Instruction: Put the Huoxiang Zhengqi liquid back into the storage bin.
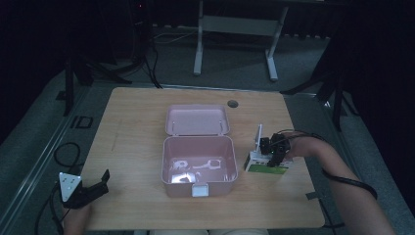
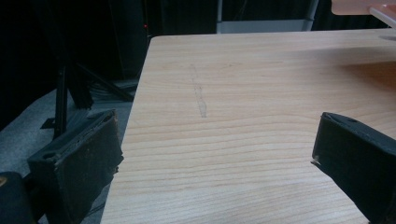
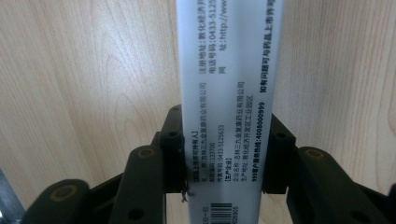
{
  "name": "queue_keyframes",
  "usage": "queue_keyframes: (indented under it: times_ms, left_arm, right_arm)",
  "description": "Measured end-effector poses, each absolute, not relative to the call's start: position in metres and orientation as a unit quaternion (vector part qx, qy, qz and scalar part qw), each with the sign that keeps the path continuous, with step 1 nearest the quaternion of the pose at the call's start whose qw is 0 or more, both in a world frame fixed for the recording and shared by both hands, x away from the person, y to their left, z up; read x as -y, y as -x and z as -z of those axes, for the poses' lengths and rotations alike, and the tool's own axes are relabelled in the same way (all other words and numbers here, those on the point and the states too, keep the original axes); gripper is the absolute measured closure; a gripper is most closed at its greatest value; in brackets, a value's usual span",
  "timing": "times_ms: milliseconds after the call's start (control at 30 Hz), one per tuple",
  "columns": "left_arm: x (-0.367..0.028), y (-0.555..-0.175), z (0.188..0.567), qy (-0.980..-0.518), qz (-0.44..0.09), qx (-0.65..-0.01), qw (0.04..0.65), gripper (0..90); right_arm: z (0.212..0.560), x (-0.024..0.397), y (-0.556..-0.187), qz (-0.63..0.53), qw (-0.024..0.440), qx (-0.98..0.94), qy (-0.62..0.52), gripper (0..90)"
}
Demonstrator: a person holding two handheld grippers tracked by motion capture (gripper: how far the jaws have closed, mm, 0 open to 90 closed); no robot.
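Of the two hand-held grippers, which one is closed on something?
The right hand-held gripper, clamped on the white-and-green carton right of the pink box; the left hand-held gripper rests open, holding nothing.

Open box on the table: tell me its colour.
Pale pink, box and lid alike; clearest in the high view.

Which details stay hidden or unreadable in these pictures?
- Pink lunch box contents: high view, glare and small size leave the pale shapes inside unidentifiable.
- White and green carton: high view, right gripper covers its top; front print too small.
- Carton ends: right gripper view, cut off by the frame; fingers cover both sides.
- Lunch box: left gripper view, cut off at the top right corner.
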State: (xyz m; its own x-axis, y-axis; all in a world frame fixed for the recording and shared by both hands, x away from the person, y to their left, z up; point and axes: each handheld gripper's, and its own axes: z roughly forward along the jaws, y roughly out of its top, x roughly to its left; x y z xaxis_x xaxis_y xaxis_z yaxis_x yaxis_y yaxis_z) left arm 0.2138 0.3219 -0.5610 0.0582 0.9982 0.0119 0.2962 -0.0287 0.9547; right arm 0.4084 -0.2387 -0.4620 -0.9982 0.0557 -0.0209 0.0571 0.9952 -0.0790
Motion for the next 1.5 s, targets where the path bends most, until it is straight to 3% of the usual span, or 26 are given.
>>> queue_keyframes:
  times_ms: [633,1500]
  left_arm:
    - [-0.322,-0.214,0.561,-0.588,-0.411,-0.551,0.427,1.6]
    - [-0.322,-0.214,0.561,-0.585,-0.411,-0.554,0.427,1.6]
  right_arm:
    - [0.444,0.233,-0.4,0.046,-0.021,-0.998,-0.026,62.1]
    - [0.36,0.224,-0.361,0.062,-0.019,-0.998,-0.003,62.2]
